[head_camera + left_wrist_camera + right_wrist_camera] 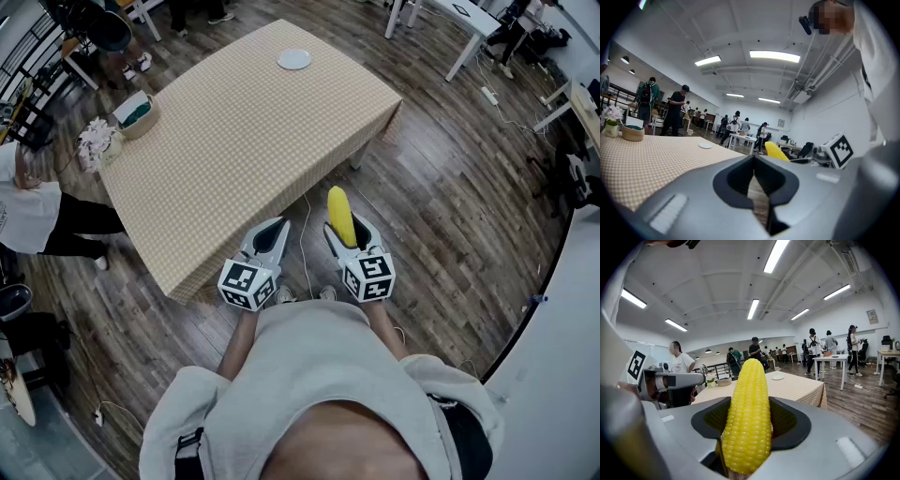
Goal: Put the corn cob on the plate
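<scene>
Right gripper [345, 228]: lower centre of the head view, over the wooden floor [450, 206]. Its jaws pinch the corn cob.
Corn cob [339, 216]: yellow, held by its lower part between the right gripper's jaws. Its pointed end sticks out past the jaw tips toward the table. In the right gripper view it stands upright in the middle of the frame.
Left gripper [278, 228]: just left of the right one in the head view, by the near edge of the table. Its jaws are pressed together at the tips, with only a thin slit behind them showing floor, and nothing is between them.
Table [234, 141]: covered with a tan checked cloth and fills the upper centre of the head view.
Plate [293, 59]: small, white and round. It lies flat near the far edge of the table, at top centre of the head view, well apart from the corn cob.
Basket [138, 114]: a woven bowl at the table's left edge. It holds something dark green with a white piece beside it; I cannot tell what they are.
Flower pot [94, 142]: just beside the basket at the table's left corner. It holds a bunch of pale flowers.
</scene>
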`<state>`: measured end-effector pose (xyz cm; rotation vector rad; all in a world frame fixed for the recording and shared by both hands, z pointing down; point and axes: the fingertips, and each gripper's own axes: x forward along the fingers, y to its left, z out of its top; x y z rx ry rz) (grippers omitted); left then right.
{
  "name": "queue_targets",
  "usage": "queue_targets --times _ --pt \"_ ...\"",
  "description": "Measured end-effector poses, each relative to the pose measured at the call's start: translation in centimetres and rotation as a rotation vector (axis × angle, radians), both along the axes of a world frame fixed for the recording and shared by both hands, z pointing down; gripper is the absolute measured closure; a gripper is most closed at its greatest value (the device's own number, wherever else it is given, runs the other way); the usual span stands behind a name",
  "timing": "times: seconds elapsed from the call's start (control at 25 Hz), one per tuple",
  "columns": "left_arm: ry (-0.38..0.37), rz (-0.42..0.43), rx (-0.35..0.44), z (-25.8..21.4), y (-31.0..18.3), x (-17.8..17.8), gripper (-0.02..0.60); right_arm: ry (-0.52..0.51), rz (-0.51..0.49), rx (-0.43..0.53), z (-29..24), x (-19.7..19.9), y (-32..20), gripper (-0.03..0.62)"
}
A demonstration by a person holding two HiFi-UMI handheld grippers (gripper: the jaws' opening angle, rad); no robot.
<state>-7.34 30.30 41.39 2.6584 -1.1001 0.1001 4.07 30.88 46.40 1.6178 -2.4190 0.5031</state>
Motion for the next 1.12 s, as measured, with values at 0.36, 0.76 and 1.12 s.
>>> queue_targets --times 0.36,0.76,1.12 --pt "0.000 -0.020 0.018 -0.3 0.9 0.8 0.574 -0.004 -0.031 0.032 -0.6 0.4 0.3 0.338" --pt "-0.010 -0.048 0.031 -0.5 2.7 3.0 0.574 -0.018 -0.071 0.060 -1.3 2.3 1.3 0.338" --pt "-0.016 -0.091 0.033 -0.1 3.7 5.4 0.574 -0.023 -0.108 0.059 -0.7 5.0 2.0 0.338"
